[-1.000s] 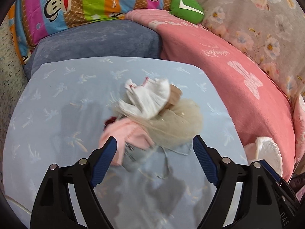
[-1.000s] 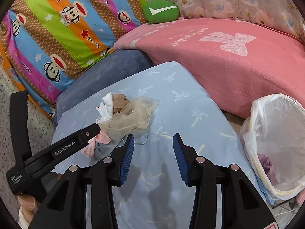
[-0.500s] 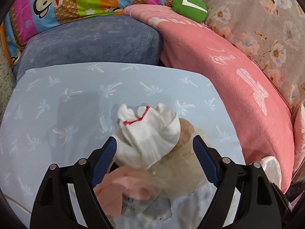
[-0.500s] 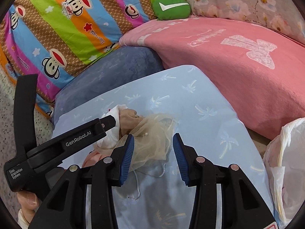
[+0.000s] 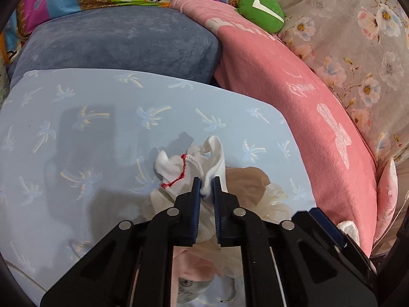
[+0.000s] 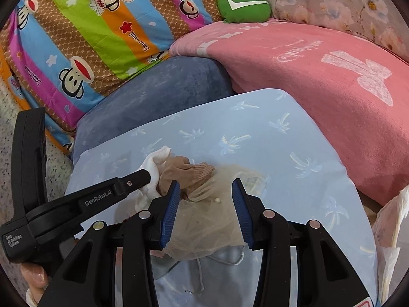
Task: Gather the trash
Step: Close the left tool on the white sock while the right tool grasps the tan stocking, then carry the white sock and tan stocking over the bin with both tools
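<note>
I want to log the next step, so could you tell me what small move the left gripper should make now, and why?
Probably lift: the left gripper has just closed on the white sock, which lies atop the pile on the blue cushion.

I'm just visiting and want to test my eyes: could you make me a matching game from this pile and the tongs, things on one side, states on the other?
Things:
1 white sock
2 beige net
3 left tongs
4 right tongs

States:
A open
B pinched
C shut
D lying between open blue pads

Pairs: 1-B, 2-D, 3-C, 4-A
</note>
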`<state>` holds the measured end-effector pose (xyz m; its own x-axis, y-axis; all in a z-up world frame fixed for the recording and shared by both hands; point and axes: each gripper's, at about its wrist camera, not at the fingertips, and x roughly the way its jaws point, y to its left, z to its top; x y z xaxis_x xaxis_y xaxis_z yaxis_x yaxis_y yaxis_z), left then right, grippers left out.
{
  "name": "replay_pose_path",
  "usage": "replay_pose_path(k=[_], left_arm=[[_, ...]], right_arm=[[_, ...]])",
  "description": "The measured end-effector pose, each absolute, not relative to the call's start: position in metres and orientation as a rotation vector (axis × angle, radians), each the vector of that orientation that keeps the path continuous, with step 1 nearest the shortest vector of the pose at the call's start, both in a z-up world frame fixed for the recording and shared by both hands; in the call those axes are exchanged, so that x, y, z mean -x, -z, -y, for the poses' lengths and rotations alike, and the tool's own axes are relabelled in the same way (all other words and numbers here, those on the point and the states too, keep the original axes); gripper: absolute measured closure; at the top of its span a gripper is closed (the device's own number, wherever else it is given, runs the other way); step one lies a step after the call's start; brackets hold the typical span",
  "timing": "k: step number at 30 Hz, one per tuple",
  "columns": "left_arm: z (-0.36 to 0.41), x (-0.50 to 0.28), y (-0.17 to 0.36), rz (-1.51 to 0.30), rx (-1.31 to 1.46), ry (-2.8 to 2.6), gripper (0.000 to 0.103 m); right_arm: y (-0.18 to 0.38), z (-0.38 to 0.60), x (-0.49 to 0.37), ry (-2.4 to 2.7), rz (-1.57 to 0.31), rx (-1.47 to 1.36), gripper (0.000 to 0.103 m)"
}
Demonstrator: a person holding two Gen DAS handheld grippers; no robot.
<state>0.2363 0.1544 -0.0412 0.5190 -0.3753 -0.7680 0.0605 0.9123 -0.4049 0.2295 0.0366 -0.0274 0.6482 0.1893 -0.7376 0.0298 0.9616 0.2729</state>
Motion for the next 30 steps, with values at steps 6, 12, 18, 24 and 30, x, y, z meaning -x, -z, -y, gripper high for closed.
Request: replay_pose_path(k=[6,12,18,24,30], left_arm=[[-0.170,-0.235,0.045,-0.989,0.367,0.233,0.095],[-0.179,-0.234,0.047,-0.990,0.383,0.224,0.095],[-0.178,-0.229,0.039,-0.975,0.379,0.232,0.095],[-0.165,-0.219,0.016,-0.940,0.363,0.269,0.096],[-0.143,-0.201,-0.016,-0.881,0.334,0.322,0.096]], right_arm=[[0.038,-0.060,-0.248,-0.128,-0.893,-0.250,0.060],[0.055,-0.076,-0.261,-0.141,-0.938,-0.228,0.073],[0.046,-0.068,-0.248,-0.147,-0.918,-0.280,0.099],[0.013,-0.052,-0.225,-0.149,-0.850,-0.316,0.099],[-0.017,-0.027,-0.193,-0.123,-0.787,-0.353,0.099]])
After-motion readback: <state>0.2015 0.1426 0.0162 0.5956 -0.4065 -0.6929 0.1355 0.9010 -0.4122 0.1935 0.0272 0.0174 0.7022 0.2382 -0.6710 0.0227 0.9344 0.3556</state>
